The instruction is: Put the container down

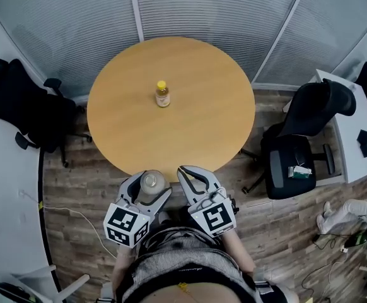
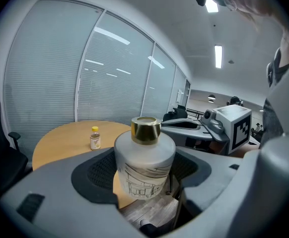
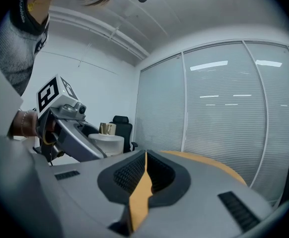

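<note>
Left gripper (image 1: pixel 149 185) is clamping the white gold-capped container (image 2: pixel 144 165), holding it upright just off the round table's (image 1: pixel 190 128) near edge. Right gripper (image 1: pixel 193 172) is idling with jaws together, empty. Placement looks not yet begun. Next: reach over the tabletop, lower, release.

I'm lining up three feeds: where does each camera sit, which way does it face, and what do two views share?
Head view: on the person's head, looking steeply down at the table; left tongs, right tongs and torso below.
Left gripper view: on the left tongs, facing the blinds; jaws clamp the jar; right tongs at right.
Right gripper view: on the right tongs, facing the blinds; jaws shut, empty; left tongs, sleeve at left.
Shared: head and left gripper views show the bottle.
</note>
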